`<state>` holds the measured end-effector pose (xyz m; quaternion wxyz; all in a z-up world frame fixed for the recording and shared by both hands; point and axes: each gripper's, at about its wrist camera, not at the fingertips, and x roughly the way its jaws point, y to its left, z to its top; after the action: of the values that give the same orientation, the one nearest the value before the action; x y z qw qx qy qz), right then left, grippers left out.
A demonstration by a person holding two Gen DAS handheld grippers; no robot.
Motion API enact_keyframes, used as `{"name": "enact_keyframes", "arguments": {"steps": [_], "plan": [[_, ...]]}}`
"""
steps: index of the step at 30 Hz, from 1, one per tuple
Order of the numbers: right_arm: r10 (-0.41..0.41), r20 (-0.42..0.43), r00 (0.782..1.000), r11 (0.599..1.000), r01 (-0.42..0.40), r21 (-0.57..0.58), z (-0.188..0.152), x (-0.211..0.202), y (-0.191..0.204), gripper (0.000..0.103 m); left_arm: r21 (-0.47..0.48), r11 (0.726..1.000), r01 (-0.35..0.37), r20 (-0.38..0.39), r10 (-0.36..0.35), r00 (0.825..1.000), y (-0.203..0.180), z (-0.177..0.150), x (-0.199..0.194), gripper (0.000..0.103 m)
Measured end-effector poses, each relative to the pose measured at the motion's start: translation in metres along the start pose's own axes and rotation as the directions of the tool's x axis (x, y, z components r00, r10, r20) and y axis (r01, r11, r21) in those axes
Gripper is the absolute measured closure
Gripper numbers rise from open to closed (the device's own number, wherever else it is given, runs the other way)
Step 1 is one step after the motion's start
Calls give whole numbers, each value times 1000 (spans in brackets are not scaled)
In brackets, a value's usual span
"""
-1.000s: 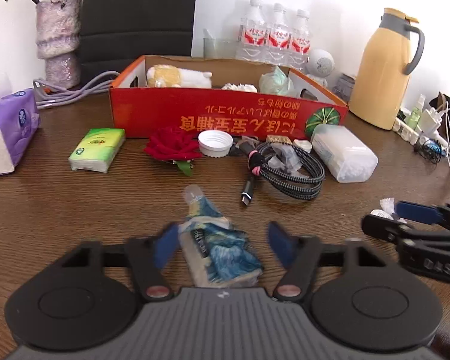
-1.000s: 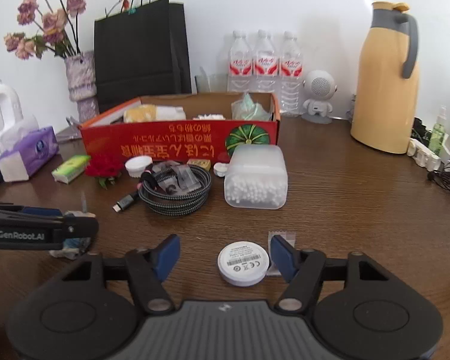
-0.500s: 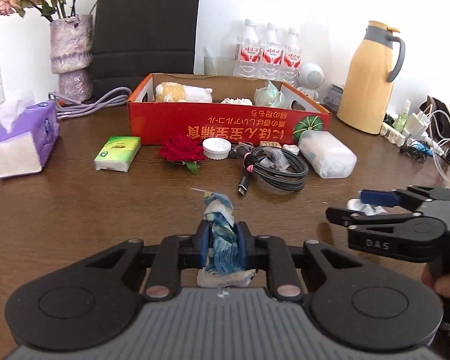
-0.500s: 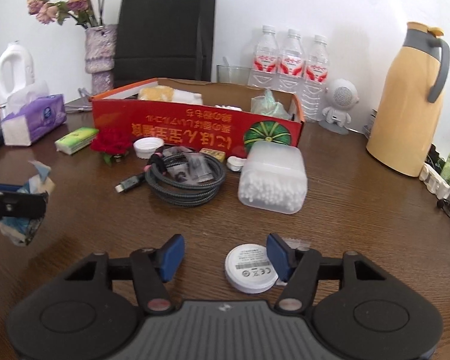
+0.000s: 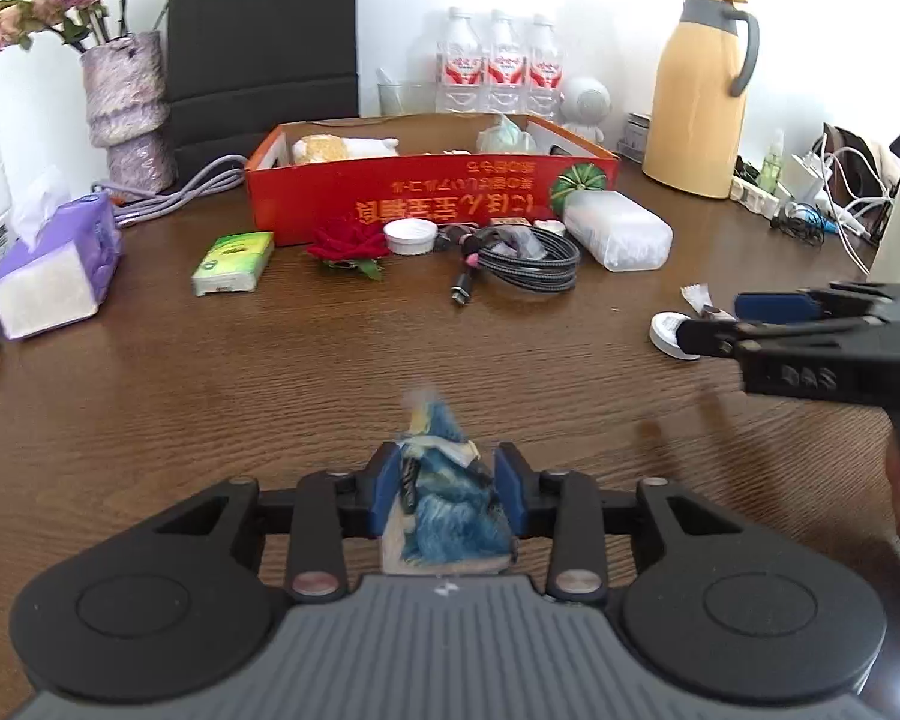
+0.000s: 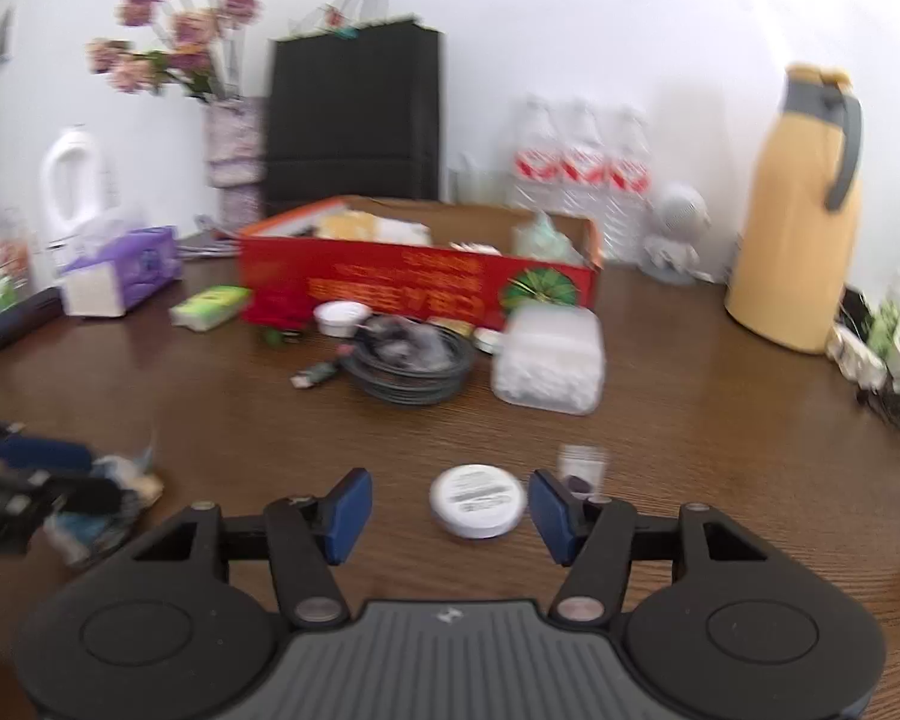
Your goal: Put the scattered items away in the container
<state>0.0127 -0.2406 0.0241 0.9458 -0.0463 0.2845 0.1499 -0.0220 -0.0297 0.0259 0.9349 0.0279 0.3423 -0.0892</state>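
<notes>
In the left wrist view, the left gripper (image 5: 447, 495) was pinched on a blue-patterned packet (image 5: 450, 516), its blue pads pressed against both sides, above the brown table (image 5: 210, 396). The red cardboard box (image 5: 432, 198), the container, stood at the far side of the table with several items already inside. Directly before the box lay a red rose (image 5: 349, 247), a white cap (image 5: 410, 236), a coiled black cable (image 5: 525, 257) and a clear plastic case (image 5: 618, 229). A green tissue pack (image 5: 233, 263) lay left of the rose, and a purple tissue box (image 5: 54, 273) farther left. A yellow thermos (image 5: 699, 93) stood right of the box.

In the right wrist view, which was blurred, the right gripper (image 6: 447, 516) was spread wide, its pads on either side of a white round tin (image 6: 477, 501) lying on the table. A small clear sachet (image 6: 582, 468) lay just beside the right pad. The cable and plastic case lay between the tin and the box.
</notes>
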Motion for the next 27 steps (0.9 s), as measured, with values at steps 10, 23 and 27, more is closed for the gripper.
{"name": "enact_keyframes", "arguments": {"steps": [10, 23, 27], "plan": [[21, -92, 996, 1000, -19, 23, 4, 41, -6, 49, 20, 998, -51, -48, 52, 997, -2, -8, 13, 39], [15, -69, 998, 999, -13, 40, 2, 19, 9, 65, -69, 994, -88, 56, 91, 994, 4, -6, -11, 85], [17, 14, 1000, 999, -18, 40, 0, -16, 20, 65, -73, 988, -135, 115, 143, 983, -2, -4, -27, 84]]}}
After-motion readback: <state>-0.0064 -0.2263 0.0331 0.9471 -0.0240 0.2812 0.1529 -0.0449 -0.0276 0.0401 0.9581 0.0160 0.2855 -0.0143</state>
